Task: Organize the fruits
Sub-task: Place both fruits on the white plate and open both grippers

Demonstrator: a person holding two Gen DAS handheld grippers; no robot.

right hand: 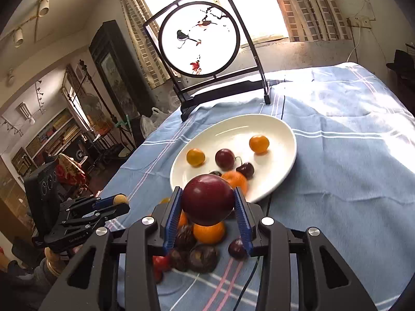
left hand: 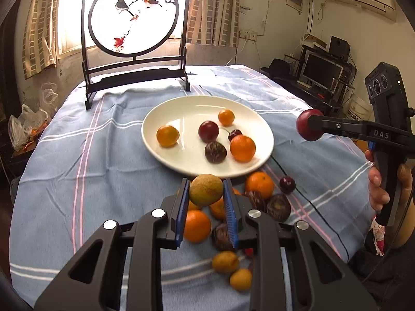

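While both of your grippers hang above the worktop, each carries one fruit. Your left gripper (left hand: pixel 205 194) has its jaws closed on a brownish-green round fruit (left hand: pixel 206 190), which sits between the blue pads near their tips, just short of the near rim of the white plate (left hand: pixel 181 108). Your right gripper (right hand: pixel 208 207) has its jaws closed on a dark red plum (right hand: pixel 207 200), clamped between the blue pads and raised above the loose pile. In the left wrist view the plum (left hand: pixel 308 125) hangs to the right of the plate, apart from it. On the plate lie three oranges, a second plum (left hand: pixel 208 131), a cherry (left hand: pixel 234 134) and a dark wrinkled fruit (left hand: pixel 215 152). More oranges, dark wrinkled fruits and a cherry lie on the blue striped cloth (left hand: pixel 77 155) below the jaws, between you and the plate. Behind the plate stands a round bird-painted screen (left hand: pixel 133 16) in a black frame.
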